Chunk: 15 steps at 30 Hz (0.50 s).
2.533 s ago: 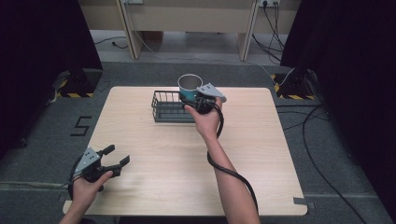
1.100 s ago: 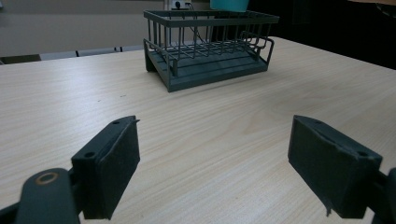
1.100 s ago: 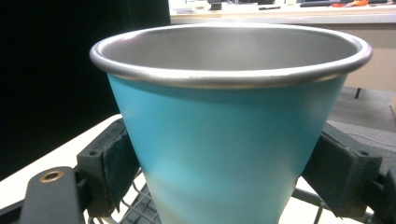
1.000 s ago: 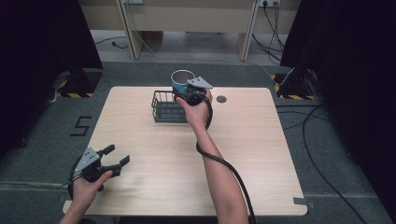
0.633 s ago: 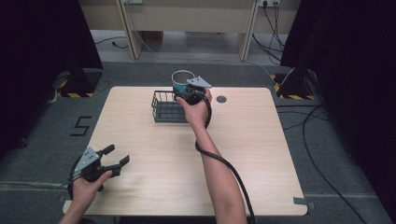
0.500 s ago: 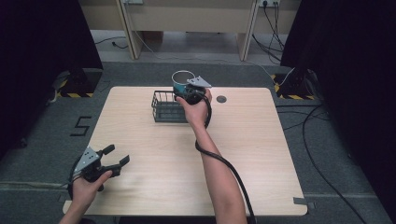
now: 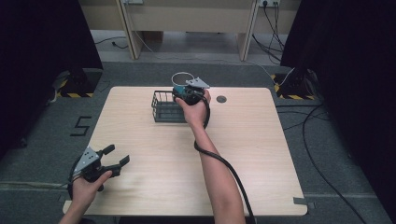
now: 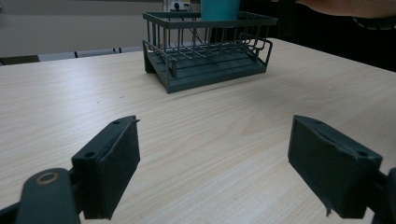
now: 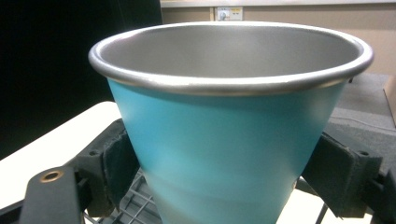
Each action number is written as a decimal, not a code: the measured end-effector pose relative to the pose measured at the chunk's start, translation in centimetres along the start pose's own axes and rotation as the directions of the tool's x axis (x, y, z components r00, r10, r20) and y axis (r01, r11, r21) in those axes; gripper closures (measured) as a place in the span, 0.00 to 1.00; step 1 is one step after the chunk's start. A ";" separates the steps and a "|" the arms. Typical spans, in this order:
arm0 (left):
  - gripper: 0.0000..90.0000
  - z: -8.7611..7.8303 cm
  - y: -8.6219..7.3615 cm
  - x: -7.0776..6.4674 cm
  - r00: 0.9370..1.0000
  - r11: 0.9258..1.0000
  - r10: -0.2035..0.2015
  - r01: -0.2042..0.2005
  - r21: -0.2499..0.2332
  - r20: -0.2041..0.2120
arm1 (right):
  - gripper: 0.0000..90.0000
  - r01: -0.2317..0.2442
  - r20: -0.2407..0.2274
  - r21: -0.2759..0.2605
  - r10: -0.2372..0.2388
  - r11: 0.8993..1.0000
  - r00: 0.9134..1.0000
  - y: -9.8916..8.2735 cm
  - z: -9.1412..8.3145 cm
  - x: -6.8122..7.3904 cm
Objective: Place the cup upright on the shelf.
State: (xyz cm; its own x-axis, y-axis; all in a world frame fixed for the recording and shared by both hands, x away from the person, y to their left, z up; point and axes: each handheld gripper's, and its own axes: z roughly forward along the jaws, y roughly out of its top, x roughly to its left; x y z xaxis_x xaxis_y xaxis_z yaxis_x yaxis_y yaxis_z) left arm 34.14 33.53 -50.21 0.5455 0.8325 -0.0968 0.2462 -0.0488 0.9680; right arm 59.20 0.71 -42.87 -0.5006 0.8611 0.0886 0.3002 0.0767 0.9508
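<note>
A teal cup [image 9: 233, 140] with a silver rim and a grey inside stands upright between the jaws of my right gripper [image 9: 231, 175], which is shut on its sides. In the high view the cup [image 7: 182, 80] hangs above the far right end of a dark wire basket [image 7: 163, 110], with the right gripper [image 7: 183, 90] under the person's hand. The basket's wires [image 9: 140, 201] show just below the cup. My left gripper [image 7: 116, 157] is open over the table's near left corner, nothing between its pads [image 8: 112, 172]. Ahead of it stand the basket [image 8: 205, 58] and the cup's base [image 8: 219, 8].
The light wooden table [image 7: 261, 154] has bare room between the basket and the left gripper. A small dark round spot [image 7: 221, 99] lies to the right of the basket. The right gripper's cable [image 7: 219, 161] trails along the forearm. Black curtains stand at both sides.
The right gripper has carried the cup a little to the left, over the basket's far right end, and has held nearly still for the last second. The left gripper has not moved.
</note>
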 end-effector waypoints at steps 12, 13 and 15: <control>0.18 0.0 0.0 0.0 1.000 1.000 0.001 -0.001 0.003 0.003 | 0.21 -0.003 0.001 0.026 0.003 1.000 1.000 -0.6 0.4 0.0; 0.18 0.0 0.0 0.0 1.000 1.000 0.001 -0.001 0.004 0.002 | 0.21 -0.003 0.001 0.026 0.003 1.000 1.000 -0.6 0.4 0.0; 0.18 0.0 0.0 0.0 1.000 1.000 0.002 -0.002 0.004 0.002 | 0.21 -0.004 -0.001 0.030 0.004 1.000 1.000 -0.8 0.4 0.0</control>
State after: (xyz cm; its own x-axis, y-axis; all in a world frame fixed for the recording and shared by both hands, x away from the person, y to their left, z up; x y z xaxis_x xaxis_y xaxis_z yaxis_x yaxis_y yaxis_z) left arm 34.14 33.50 -50.23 0.5481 0.8310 -0.0952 0.2484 -0.0530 0.9672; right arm 59.31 0.88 -43.72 -0.5002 0.8609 0.0924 0.3260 0.0884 0.9412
